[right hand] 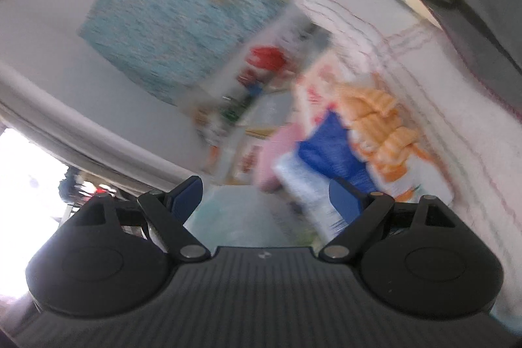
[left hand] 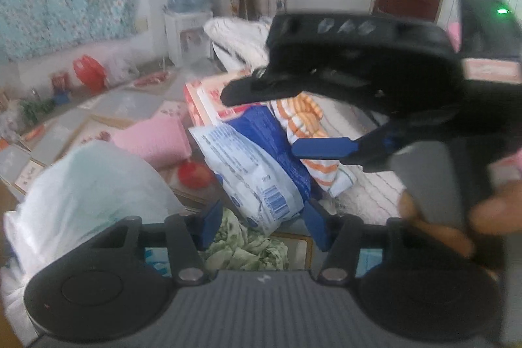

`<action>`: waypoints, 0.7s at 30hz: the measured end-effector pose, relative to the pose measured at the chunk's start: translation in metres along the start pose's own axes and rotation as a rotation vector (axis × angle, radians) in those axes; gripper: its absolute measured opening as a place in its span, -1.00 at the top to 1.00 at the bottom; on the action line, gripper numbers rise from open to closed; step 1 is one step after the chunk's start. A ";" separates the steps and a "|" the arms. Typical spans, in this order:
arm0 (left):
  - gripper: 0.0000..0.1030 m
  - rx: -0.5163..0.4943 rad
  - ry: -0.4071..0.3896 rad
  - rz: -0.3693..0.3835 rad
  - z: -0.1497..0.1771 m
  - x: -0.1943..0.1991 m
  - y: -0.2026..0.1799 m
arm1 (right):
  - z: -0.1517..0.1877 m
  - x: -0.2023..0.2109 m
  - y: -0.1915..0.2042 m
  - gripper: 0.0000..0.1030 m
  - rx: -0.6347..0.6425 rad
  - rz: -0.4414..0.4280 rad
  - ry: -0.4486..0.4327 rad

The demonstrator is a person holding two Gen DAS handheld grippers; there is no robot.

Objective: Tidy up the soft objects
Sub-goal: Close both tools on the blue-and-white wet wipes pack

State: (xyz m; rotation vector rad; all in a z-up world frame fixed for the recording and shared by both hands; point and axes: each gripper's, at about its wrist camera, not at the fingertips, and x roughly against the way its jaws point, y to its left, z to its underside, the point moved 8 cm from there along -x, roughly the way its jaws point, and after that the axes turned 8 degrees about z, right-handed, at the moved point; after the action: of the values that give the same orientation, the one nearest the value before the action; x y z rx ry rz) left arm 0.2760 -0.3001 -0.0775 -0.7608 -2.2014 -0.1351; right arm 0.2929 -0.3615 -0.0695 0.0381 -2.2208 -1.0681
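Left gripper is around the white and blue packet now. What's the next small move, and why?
Probably close the left gripper a little further before lifting. Its blue pads flank the lower end of the white and blue packet, but the blur hides whether they press on it. The right gripper hovers open just above the orange striped cloth, so a straight lift could bump it.

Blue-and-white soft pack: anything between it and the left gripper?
Nothing visible. The blue-and-white soft pack already lies between the left gripper's open fingers; contact is unclear. The right gripper hovers above, beyond it.
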 end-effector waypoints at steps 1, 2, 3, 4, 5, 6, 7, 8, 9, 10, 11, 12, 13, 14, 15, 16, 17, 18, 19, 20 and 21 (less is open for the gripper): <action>-0.10 0.011 0.015 0.009 -0.001 -0.005 0.002 | -0.003 -0.009 -0.006 -0.66 0.008 0.031 0.010; -0.10 0.017 0.024 0.014 -0.001 -0.007 0.004 | -0.005 -0.016 -0.012 -0.64 0.013 0.063 0.019; -0.10 0.019 0.034 0.023 -0.002 -0.011 0.005 | -0.008 -0.021 -0.017 -0.62 0.012 0.087 0.027; -0.10 0.021 0.041 0.029 -0.003 -0.014 0.006 | -0.010 -0.025 -0.021 -0.62 0.013 0.088 0.036; -0.10 0.031 0.052 0.033 -0.004 -0.018 0.008 | -0.011 -0.026 -0.021 -0.62 0.018 0.080 0.041; -0.10 0.039 0.060 0.034 -0.005 -0.022 0.010 | -0.013 -0.027 -0.019 -0.62 0.031 0.081 0.044; -0.10 0.045 0.068 0.034 -0.006 -0.026 0.012 | -0.015 -0.026 -0.018 -0.62 0.052 0.089 0.040; -0.10 0.053 0.077 0.035 -0.007 -0.030 0.013 | -0.017 -0.026 -0.016 -0.62 0.075 0.097 0.036; -0.10 0.062 0.088 0.037 -0.008 -0.035 0.015 | -0.017 -0.026 -0.016 -0.62 0.091 0.102 0.034; -0.10 0.069 0.097 0.043 -0.010 -0.039 0.014 | -0.019 -0.025 -0.017 -0.62 0.091 0.101 0.036; -0.10 0.079 0.107 0.046 -0.010 -0.043 0.016 | -0.021 -0.026 -0.017 -0.62 0.086 0.094 0.041; -0.10 0.091 0.116 0.048 -0.011 -0.047 0.016 | -0.022 -0.025 -0.019 -0.62 0.081 0.086 0.044; -0.10 0.100 0.123 0.049 -0.011 -0.050 0.017 | -0.023 -0.024 -0.020 -0.62 0.074 0.077 0.043; -0.10 0.111 0.131 0.051 -0.012 -0.054 0.018 | -0.023 -0.023 -0.022 -0.62 0.069 0.068 0.043; -0.12 0.120 0.139 0.048 -0.012 -0.058 0.017 | -0.023 -0.022 -0.024 -0.62 0.064 0.058 0.041; -0.17 0.130 0.147 0.048 -0.012 -0.062 0.019 | -0.024 -0.021 -0.026 -0.62 0.056 0.048 0.037; -0.19 0.151 0.155 0.058 -0.013 -0.065 0.020 | -0.023 -0.019 -0.027 -0.62 0.048 0.038 0.034; -0.21 0.166 0.162 0.062 -0.014 -0.066 0.021 | -0.023 -0.017 -0.029 -0.62 0.041 0.026 0.030; -0.21 0.179 0.167 0.065 -0.014 -0.068 0.022 | -0.024 -0.016 -0.031 -0.62 0.035 0.017 0.025; -0.22 0.190 0.171 0.067 -0.015 -0.069 0.022 | -0.024 -0.014 -0.032 -0.62 0.028 0.009 0.020; -0.24 0.201 0.174 0.070 -0.016 -0.070 0.023 | -0.025 -0.013 -0.034 -0.62 0.017 -0.003 0.014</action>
State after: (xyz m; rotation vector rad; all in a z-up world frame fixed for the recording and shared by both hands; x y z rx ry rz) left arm 0.3354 -0.3201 -0.1200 -0.6859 -1.9860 0.0527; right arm 0.3090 -0.3976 -0.0895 0.0558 -2.2181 -1.0473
